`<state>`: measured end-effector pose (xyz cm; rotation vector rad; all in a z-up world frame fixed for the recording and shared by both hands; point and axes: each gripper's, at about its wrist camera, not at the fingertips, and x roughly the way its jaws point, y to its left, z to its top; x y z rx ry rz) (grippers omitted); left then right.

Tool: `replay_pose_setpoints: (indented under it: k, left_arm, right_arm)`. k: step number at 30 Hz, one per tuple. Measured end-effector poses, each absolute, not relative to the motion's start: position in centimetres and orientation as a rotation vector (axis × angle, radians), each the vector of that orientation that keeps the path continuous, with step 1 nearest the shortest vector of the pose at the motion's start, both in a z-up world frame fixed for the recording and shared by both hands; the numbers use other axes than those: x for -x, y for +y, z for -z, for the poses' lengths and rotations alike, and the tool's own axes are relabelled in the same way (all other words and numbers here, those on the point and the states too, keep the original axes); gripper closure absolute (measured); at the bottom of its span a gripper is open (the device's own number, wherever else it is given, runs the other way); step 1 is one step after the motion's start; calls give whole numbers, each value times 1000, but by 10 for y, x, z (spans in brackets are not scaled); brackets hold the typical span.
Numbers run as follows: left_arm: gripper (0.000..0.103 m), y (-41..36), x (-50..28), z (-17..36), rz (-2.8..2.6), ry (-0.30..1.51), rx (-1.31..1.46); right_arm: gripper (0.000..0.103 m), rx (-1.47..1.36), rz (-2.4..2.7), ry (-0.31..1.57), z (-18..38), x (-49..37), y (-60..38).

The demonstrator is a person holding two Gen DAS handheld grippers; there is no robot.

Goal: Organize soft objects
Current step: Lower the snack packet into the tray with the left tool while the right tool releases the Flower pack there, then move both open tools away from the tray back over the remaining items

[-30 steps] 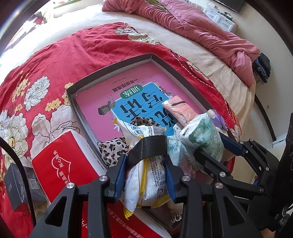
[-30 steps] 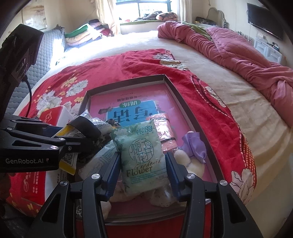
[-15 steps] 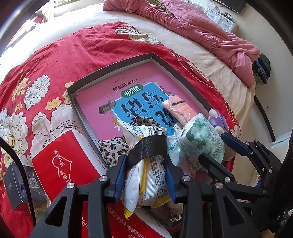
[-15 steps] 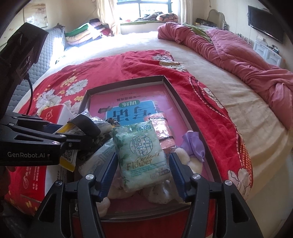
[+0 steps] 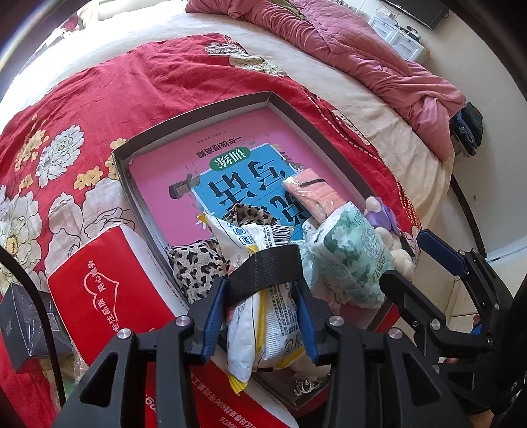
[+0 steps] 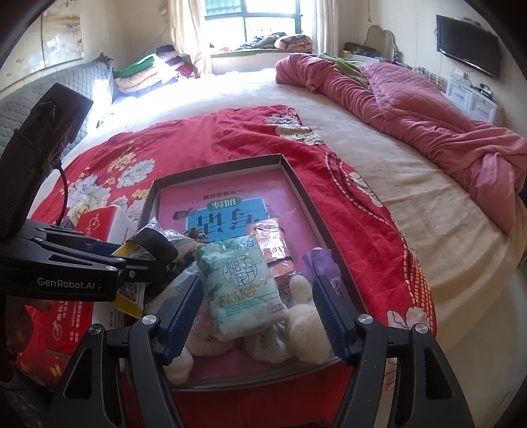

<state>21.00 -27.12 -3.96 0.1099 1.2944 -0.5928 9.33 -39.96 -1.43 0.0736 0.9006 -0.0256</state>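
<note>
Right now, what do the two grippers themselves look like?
Both are black skeletal frames with silver round bolts and blue ribbed pads on the fingers. The left gripper has a black textured strap across its fingers; in the right wrist view its side reads "GenRobot.AI" in white, with a black box and black cable behind. The right gripper looks the same, without a strap.

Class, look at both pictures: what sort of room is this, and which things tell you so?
Most likely a bedroom: a wide bed with a crumpled pink quilt, folded blankets by the window.
</note>
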Motion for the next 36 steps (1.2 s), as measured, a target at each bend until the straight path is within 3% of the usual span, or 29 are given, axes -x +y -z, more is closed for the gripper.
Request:
replay_pose_setpoints:
  k: [11, 23, 26, 36]
  left_arm:
    - [49, -273, -205, 24, 606, 1250, -119]
    - [42, -266, -193, 2, 587, 1196, -135]
    - [32, -263, -189, -3, 579, 1175, -149]
    - [31, -241, -177, -28, 546, 1114, -129]
  right_arm:
    - [32, -102, 49, 874, 3, -89, -408]
    - [30, -91, 52, 847, -10, -85, -406]
    - [29, -91, 55, 838, -13, -84, -405]
    - [29, -73, 34, 802, -30, -81, -393]
